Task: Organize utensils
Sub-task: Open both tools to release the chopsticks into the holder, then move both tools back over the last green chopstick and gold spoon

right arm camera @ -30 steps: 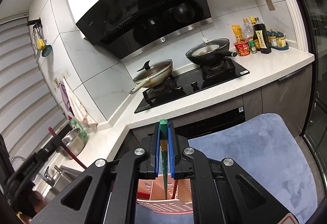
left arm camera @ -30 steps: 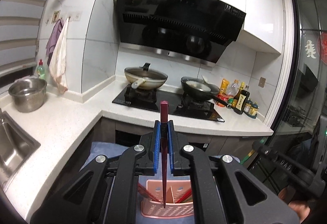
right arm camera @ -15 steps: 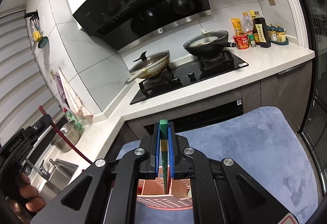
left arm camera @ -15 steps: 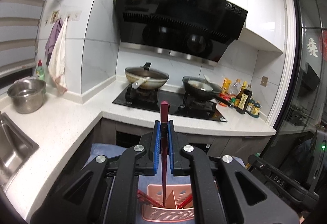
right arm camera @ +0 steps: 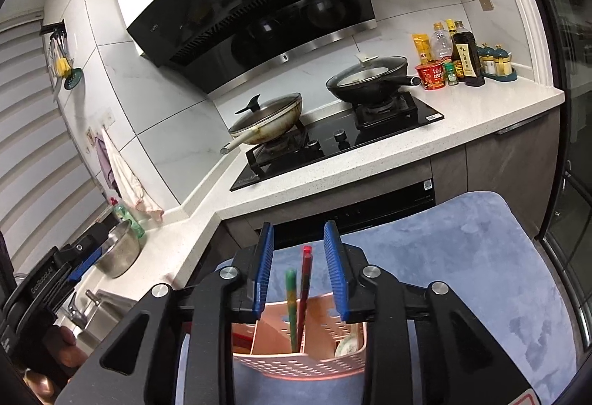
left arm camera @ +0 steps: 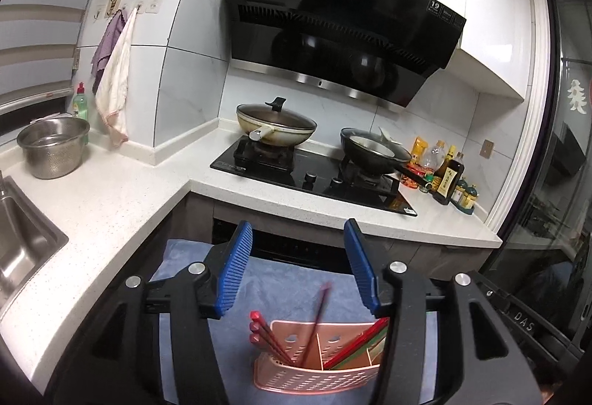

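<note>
Both grippers sit above the pink basket (left arm camera: 318,370), which stands on the blue mat (right arm camera: 462,257) below the counter (left arm camera: 111,205).

Left gripper (left arm camera: 298,266): jaws spread wide, nothing between the pads. A dark red chopstick (left arm camera: 314,323) shows blurred, tilted, lower end inside a middle slot of the basket, looks like it's dropping or settling in. Red chopsticks (left arm camera: 266,338) lean out of the left slot, more red/green sticks (left arm camera: 360,342) lean in the right slot.

Right gripper (right arm camera: 299,266): jaws also apart, pads clear of both sticks. Green chopstick (right arm camera: 291,309) and red chopstick (right arm camera: 304,290) stand near upright btwn the pads, ends down in a middle slot. Something pale, maybe a spoon (right arm camera: 347,344), in the right compartment, can't tell for sure.

Why so: grippers held straight over the slots so a freed stick falls in by its own weight and the dividers keep it standing.

Judgement: this drop pair looks done. Risk: tilted stick may tip out or cross into the wrong slot; check it before pulling away. No more loose utensils visible on mat or counter.
</note>
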Demonstrator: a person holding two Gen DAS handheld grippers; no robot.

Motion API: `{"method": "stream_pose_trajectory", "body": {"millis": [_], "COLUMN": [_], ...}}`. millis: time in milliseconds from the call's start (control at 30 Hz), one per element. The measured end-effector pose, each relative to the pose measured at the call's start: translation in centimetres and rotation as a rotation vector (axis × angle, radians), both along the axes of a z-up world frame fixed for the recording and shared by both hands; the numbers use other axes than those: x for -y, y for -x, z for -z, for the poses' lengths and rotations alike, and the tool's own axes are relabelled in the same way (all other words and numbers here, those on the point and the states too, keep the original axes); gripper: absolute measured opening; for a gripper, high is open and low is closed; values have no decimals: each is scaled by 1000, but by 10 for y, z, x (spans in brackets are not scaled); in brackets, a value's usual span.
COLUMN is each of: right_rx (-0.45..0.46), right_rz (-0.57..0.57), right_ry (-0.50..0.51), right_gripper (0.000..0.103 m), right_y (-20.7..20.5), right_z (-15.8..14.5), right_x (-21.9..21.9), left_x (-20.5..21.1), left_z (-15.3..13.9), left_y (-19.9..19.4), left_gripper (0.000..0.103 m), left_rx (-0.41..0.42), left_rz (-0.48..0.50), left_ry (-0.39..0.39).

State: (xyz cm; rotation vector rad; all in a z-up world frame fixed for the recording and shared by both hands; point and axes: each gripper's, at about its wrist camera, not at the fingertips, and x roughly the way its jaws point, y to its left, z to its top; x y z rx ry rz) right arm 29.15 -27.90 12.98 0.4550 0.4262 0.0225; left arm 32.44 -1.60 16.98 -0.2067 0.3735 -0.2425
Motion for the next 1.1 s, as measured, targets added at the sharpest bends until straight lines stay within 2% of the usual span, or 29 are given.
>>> {"method": "stream_pose_trajectory", "body": {"millis": [600,800,1100], "right_rx": [-21,-49,-104], "right_rz": [-15,-28,-68], "right_ry": [19,36,128], "right_gripper": [33,33,33], "right_y": [31,49,86], "right_z": [3,13,36], "right_x": [-5,-10,-33], "left_x": [-4,-2,-4], "left_z": [23,40,77], "left_y": [27,43,75], "left_gripper": [50,50,50], "left_rx": [-72,-109,-185], "left_rz": [2,8,11], "left_ry": [-28,-67,-126]}}
